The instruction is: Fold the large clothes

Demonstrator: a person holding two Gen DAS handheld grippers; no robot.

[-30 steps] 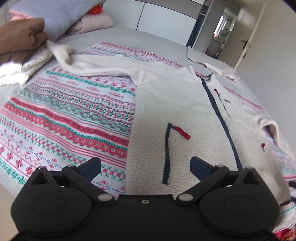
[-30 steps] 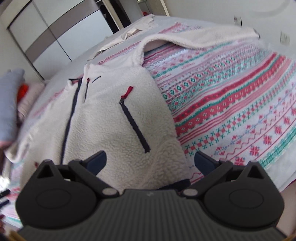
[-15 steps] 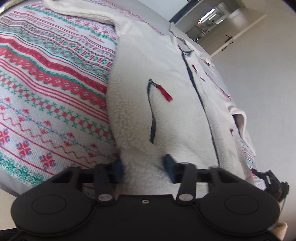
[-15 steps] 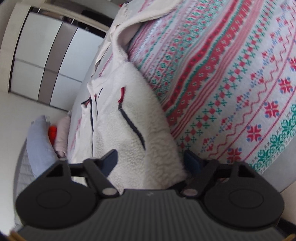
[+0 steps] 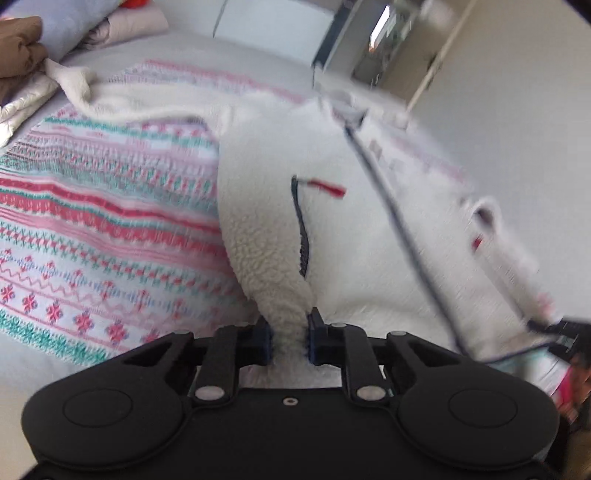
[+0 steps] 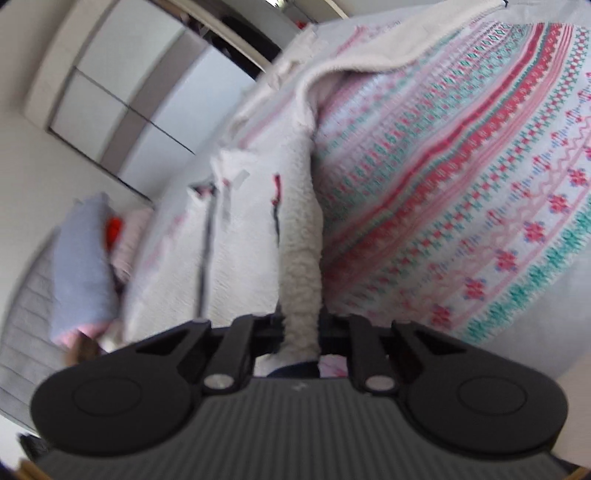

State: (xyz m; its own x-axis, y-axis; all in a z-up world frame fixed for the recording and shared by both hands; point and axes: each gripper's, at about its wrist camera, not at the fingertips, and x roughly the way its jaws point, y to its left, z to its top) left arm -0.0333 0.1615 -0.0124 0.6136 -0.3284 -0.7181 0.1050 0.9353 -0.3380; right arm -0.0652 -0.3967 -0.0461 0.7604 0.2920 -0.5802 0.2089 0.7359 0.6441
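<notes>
The bed (image 5: 258, 55) is carrying a patterned blanket (image 5: 103, 229), and the white fleece (image 5: 369, 236) is lying spread on it, zip side up, its hem at the near edge. The left gripper (image 5: 290, 341) is pinching a bunched ridge of the hem; its jaws have just been closing and are standing narrow, pads pressing the pile from both sides. The right gripper (image 6: 301, 332) is clamping the fleece (image 6: 299, 258) at the other hem corner, jaws drawn in tight on a raised fold after just closing. Both views are blurring, so the far sleeve, collar and zip are hard to make out, and each gripper body is hiding the hem beneath it. Blanket (image 6: 461, 184) is lying bare beside the fleece on both sides; pillows (image 5: 66, 22) are crowding the head end
</notes>
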